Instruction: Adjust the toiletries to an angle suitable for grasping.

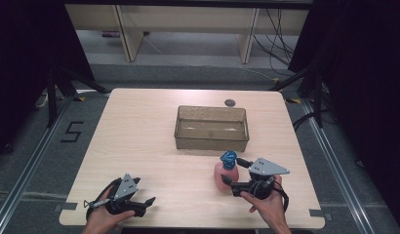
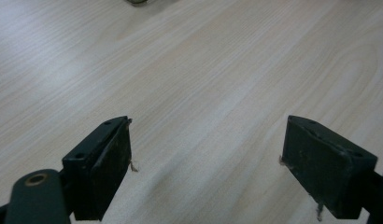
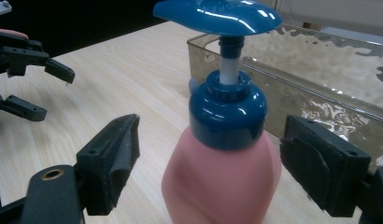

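On the table's near right: a pink pump bottle (image 1: 226, 174) with a blue pump head stands upright on the light wooden table (image 1: 154, 131), just in front of the bin's near wall.
Right gripper (image 1: 235, 171): held in the person's right hand (image 1: 267, 204), it points at the bottle from the right — one black jaw passes behind the bottle, the other in front.
Right jaws: wide apart, one on each side of the bottle's pink body; in the right gripper view (image 3: 208, 163) a gap shows between each pad and the plastic, so nothing is clamped.
Bottle up close (image 3: 224, 163): blue collar, white stem, flat blue pump top; the body fills the space between the jaws.
Bin: a clear brownish plastic bin (image 1: 211, 127) sits mid-table, beyond the bottle.
Left gripper (image 1: 145, 204): low at the table's near left in the person's left hand (image 1: 103, 220), well apart from the bottle.
Left jaws: spread apart — in the left gripper view (image 2: 206, 163) bare wood grain lies between them.
Far edge: a small dark round disc (image 1: 230, 102) lies on the tabletop behind the bin.
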`<state>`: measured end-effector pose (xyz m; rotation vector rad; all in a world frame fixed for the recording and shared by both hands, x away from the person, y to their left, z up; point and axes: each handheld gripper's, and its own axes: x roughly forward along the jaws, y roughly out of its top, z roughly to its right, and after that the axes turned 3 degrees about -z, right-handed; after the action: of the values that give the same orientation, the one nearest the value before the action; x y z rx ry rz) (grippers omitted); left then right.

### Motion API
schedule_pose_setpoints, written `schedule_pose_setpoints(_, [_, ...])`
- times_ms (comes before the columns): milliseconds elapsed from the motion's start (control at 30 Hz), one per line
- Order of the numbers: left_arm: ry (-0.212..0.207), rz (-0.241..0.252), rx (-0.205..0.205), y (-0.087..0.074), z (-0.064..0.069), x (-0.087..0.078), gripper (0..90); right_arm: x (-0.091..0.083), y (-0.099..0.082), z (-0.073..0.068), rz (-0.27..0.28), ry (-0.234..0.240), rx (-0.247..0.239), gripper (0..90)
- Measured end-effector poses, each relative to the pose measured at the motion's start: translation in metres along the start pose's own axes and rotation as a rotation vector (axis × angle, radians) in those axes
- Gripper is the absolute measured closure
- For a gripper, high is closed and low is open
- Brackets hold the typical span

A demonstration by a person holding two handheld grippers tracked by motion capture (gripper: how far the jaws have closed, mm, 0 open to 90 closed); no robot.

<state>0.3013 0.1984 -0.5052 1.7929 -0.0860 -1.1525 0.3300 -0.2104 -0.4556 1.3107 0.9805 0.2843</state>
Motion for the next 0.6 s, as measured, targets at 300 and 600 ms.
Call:
schedule_pose_setpoints(300, [-0.002,-0.015,0.006,0.002,0.0,0.002,15.4,0.007,0.001,0.003,0.001,0.023,0.004,20.6])
schedule_pose_setpoints(600, [0.001,0.0,0.014,0.0,-0.001,0.002,15.4,0.013,0.004,0.006,-0.004,0.028,0.007,21.1])
